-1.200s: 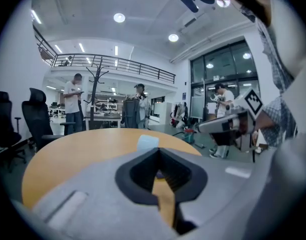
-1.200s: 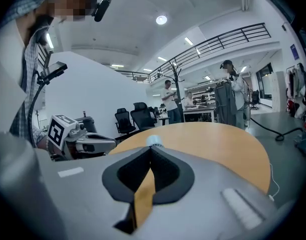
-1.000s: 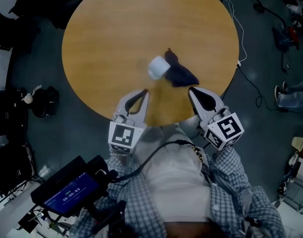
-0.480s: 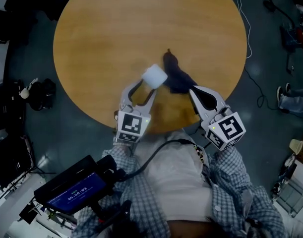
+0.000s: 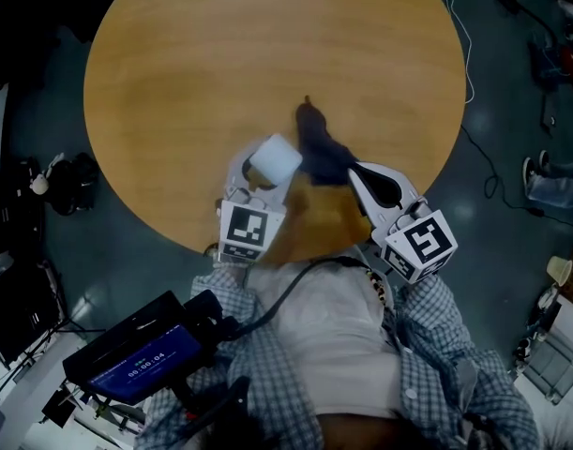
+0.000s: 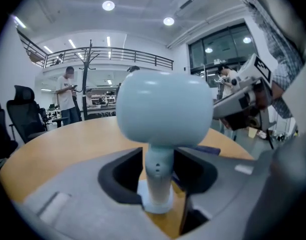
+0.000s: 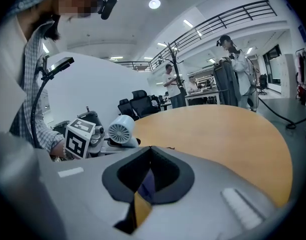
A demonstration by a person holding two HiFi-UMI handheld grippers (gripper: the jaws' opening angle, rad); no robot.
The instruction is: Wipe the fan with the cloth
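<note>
A small pale blue fan (image 5: 275, 157) stands upright on the round wooden table (image 5: 220, 45), with a dark blue cloth (image 5: 319, 148) crumpled just to its right. My left gripper (image 5: 260, 178) has just been opening its jaws. They now stand either side of the fan's stem (image 6: 159, 171), with a gap at each pad. In the left gripper view the fan's head (image 6: 163, 114) fills the middle. My right gripper (image 5: 354, 170) is shut, with its tip at the cloth's near edge. In the right gripper view the cloth (image 7: 146, 184) shows through the gap behind the shut jaws, and the fan (image 7: 121, 129) stands to the left.
The table's near edge lies just under both grippers. A white cable (image 5: 469, 82) trails on the floor to the right, and a dark bag (image 5: 75, 181) lies to the left. A screen device (image 5: 141, 359) hangs at lower left. People stand far behind the table (image 7: 233, 69).
My left gripper moved forward over the table edge, opened, and now has the fan's stem between its jaws. My right gripper, still shut, moved forward to the cloth's edge.
</note>
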